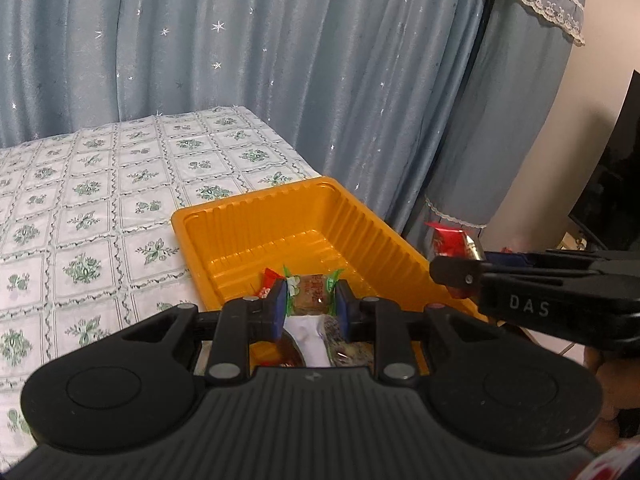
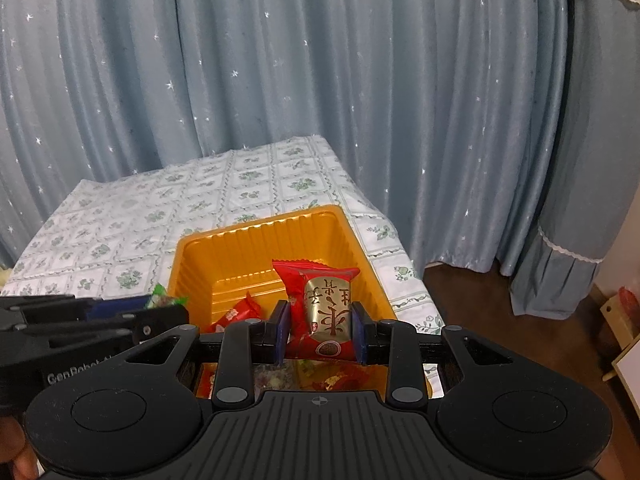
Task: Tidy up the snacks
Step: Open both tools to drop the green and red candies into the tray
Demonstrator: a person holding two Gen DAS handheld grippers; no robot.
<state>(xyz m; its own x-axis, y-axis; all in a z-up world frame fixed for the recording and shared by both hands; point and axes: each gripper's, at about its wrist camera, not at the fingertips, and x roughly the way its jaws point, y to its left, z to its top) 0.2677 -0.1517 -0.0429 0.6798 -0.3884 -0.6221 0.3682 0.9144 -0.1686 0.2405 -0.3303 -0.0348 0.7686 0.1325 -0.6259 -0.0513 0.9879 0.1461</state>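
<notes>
Snacks are being held by both grippers above the orange tray (image 1: 304, 216). On the left side, the tablecloth (image 1: 100, 184) with green flowers is covering the table, and the tray is sitting on its right part, near the edge. The left gripper (image 1: 310, 306) is pressing its blue pads (image 1: 279, 312) on a small green snack (image 1: 312, 294) with a clear middle, so it is closed on it. Under it, inside the tray, a red snack (image 2: 234, 314) is lying on the bottom, and more wrappers are showing at the near end. To the right, the right gripper (image 2: 320, 334) is gripping a red and gold snack (image 2: 324, 308), which is standing upright between its pads. Behind everything, a blue curtain (image 2: 320, 80) with small stars is hanging.
</notes>
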